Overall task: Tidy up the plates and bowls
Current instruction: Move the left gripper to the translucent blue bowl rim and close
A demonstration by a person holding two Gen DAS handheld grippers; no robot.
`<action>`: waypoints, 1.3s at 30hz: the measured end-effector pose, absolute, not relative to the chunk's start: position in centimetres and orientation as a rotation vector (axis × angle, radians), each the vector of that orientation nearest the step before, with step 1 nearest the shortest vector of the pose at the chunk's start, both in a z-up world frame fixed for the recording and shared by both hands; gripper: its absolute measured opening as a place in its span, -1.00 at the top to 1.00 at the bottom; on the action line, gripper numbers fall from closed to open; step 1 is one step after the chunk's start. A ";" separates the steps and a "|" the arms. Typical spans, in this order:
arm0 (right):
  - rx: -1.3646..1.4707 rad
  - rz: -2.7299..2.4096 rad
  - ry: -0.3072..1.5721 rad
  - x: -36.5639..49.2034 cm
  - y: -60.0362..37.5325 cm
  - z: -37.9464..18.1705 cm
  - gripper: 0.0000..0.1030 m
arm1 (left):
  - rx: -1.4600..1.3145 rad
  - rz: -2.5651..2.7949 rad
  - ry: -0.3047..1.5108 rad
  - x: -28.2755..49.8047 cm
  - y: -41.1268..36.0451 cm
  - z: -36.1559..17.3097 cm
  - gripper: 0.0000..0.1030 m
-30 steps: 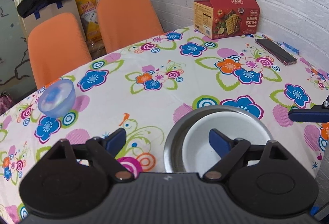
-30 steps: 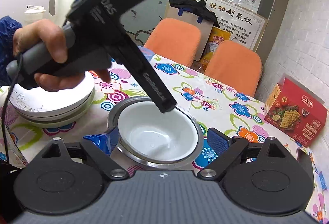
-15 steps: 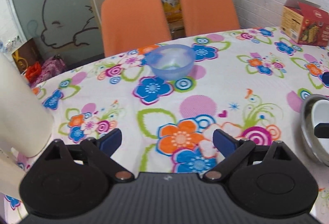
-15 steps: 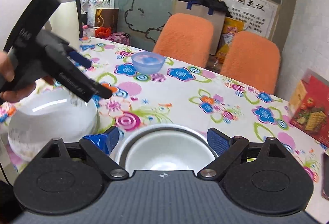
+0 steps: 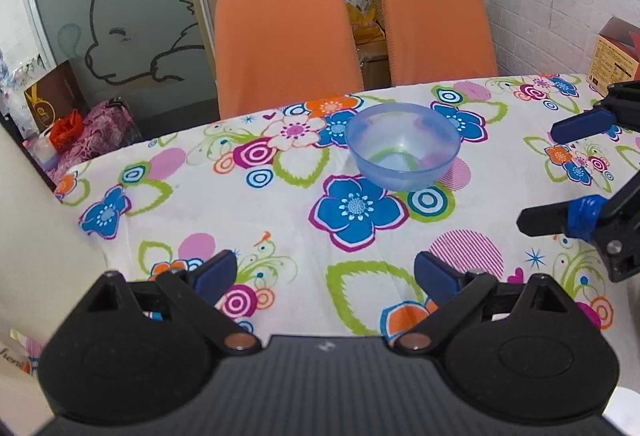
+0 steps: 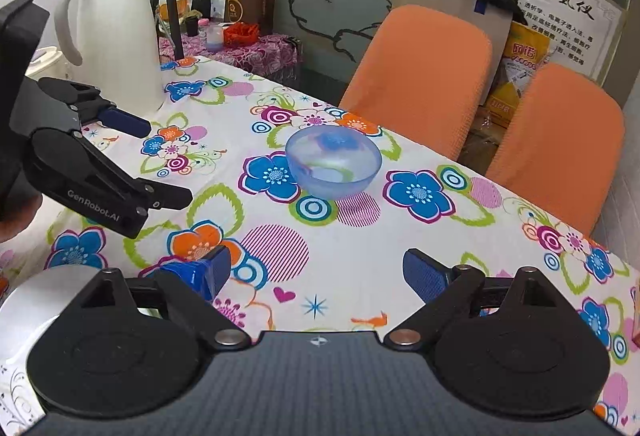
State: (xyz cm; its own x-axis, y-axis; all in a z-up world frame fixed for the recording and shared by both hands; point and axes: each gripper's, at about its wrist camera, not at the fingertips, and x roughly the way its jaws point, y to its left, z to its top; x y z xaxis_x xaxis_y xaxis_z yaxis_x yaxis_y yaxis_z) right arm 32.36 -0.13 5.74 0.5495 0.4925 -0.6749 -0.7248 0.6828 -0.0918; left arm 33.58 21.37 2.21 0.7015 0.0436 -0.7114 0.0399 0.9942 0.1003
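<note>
A translucent blue bowl (image 5: 403,145) stands upright on the flowered tablecloth near the far table edge; it also shows in the right wrist view (image 6: 333,162). My left gripper (image 5: 326,272) is open and empty, a short way in front of the bowl. My right gripper (image 6: 316,272) is open and empty, also short of the bowl. In the left wrist view the right gripper (image 5: 560,175) enters from the right; in the right wrist view the left gripper (image 6: 160,159) enters from the left. A white plate's rim (image 6: 24,300) shows at the lower left.
A white thermos jug (image 6: 116,39) stands at the table's left side. Two orange chairs (image 5: 284,43) stand behind the far edge. A red box (image 5: 614,55) sits at the far right by the brick wall.
Both grippers have swung left, away from the steel-rimmed white bowl, which has left both views. The blue bowl is now centred and closer in both views.
</note>
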 end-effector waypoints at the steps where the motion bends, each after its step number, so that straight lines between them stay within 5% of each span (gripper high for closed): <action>1: -0.382 0.740 0.678 33.4 0.3 5.5 -0.56 | 0.112 0.001 0.798 34.2 21.5 2.0 -0.85; 19: -0.468 0.801 0.684 40.7 5.1 1.8 -0.56 | -0.035 -0.143 0.828 48.6 21.8 0.4 -0.86; 39: -0.302 0.813 0.678 42.1 5.3 -0.8 -0.62 | 0.010 -0.114 0.842 49.9 20.8 -2.4 -0.72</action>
State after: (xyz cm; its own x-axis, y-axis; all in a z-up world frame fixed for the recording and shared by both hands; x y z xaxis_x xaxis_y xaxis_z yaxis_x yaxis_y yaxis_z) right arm 42.12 5.31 -0.76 0.4944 0.5661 -0.6596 -0.7506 0.6607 0.0044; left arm 49.85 20.81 -2.39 0.6603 -0.0966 -0.7447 0.1041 0.9939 -0.0365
